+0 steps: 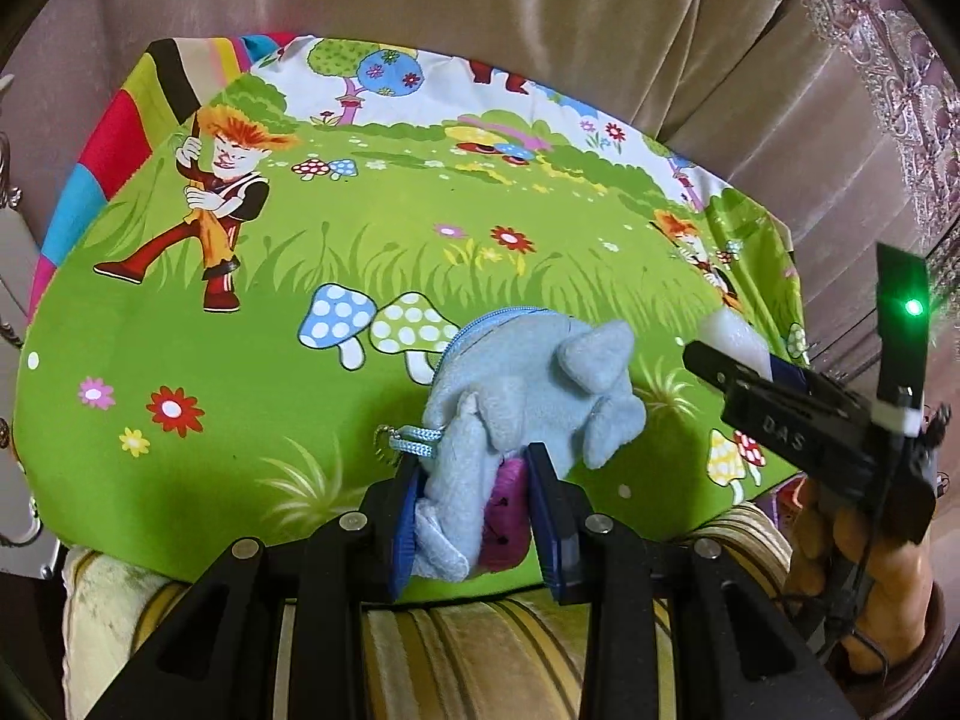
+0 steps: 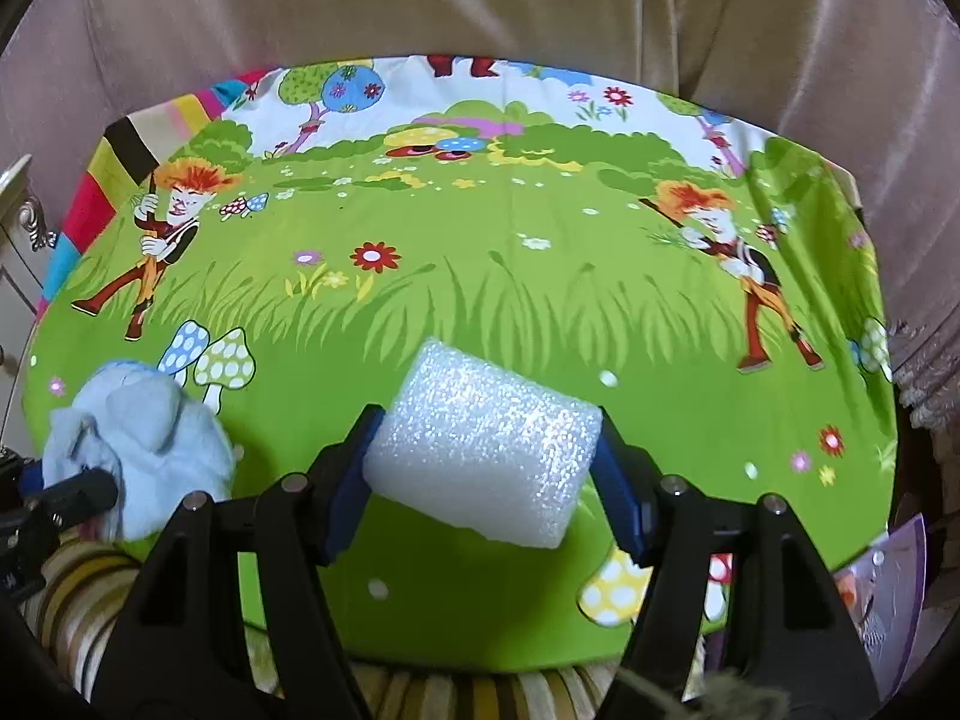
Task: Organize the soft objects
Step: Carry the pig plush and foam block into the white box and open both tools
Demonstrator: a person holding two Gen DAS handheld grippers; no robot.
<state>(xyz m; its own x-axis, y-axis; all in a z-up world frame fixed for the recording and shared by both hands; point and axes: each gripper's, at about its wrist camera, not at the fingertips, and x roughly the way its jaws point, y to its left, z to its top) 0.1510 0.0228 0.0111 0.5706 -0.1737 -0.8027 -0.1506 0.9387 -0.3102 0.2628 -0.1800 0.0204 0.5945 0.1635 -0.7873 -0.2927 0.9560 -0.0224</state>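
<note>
My left gripper (image 1: 474,468) is shut on a light blue plush pouch (image 1: 528,384) with a zipper, a cord loop and a purple part between the pads. It hangs over the near edge of the green cartoon cloth (image 1: 390,276). My right gripper (image 2: 486,420) is shut on a white foam block (image 2: 486,444), held tilted just above the cloth (image 2: 510,300). The plush pouch (image 2: 144,444) shows at the left of the right wrist view. The right gripper (image 1: 720,354) and the foam block (image 1: 735,330) show at the right of the left wrist view.
The cloth covers a table in front of beige and pink curtains (image 1: 480,12). A striped yellow cushion (image 1: 480,648) lies below the near edge. A white cabinet (image 2: 18,228) stands at the left. A purple packet (image 2: 888,594) lies at the lower right.
</note>
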